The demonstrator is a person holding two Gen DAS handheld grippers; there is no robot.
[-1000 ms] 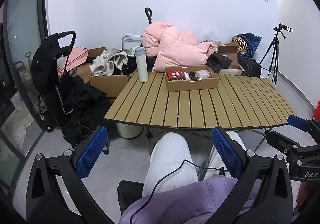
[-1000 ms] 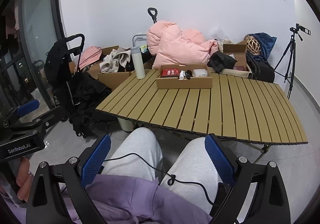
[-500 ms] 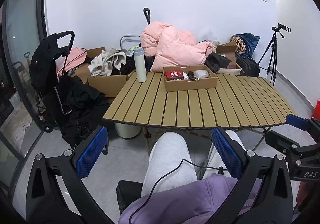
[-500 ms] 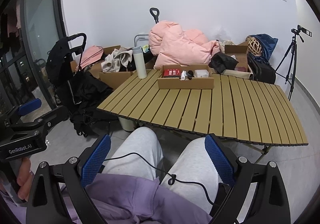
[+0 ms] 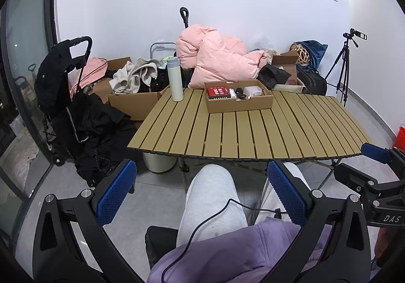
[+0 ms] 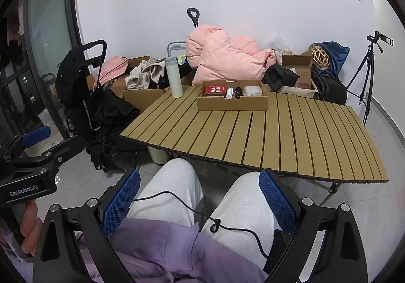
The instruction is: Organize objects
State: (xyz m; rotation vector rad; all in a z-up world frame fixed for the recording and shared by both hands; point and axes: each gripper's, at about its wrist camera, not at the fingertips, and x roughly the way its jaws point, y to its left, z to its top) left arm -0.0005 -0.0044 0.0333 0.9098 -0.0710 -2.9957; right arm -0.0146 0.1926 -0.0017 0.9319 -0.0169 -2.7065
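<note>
The cardboard box (image 5: 239, 103) at the table's far side hid the lower parts of its contents behind its near wall; the small dark item (image 5: 240, 92) in its middle was too small to identify. Lettering on the red packet (image 5: 218, 92) was unreadable. The right gripper (image 5: 379, 176) was cut off at the right edge of the left view. The hand (image 6: 26, 230) at the lower left of the right view was only partly visible.

Both my tongs drift slightly: the slatted tan wooden table (image 5: 243, 128) and the shallow brown cardboard box (image 6: 232, 103) on it now sit a touch higher and nearer in each view.
</note>
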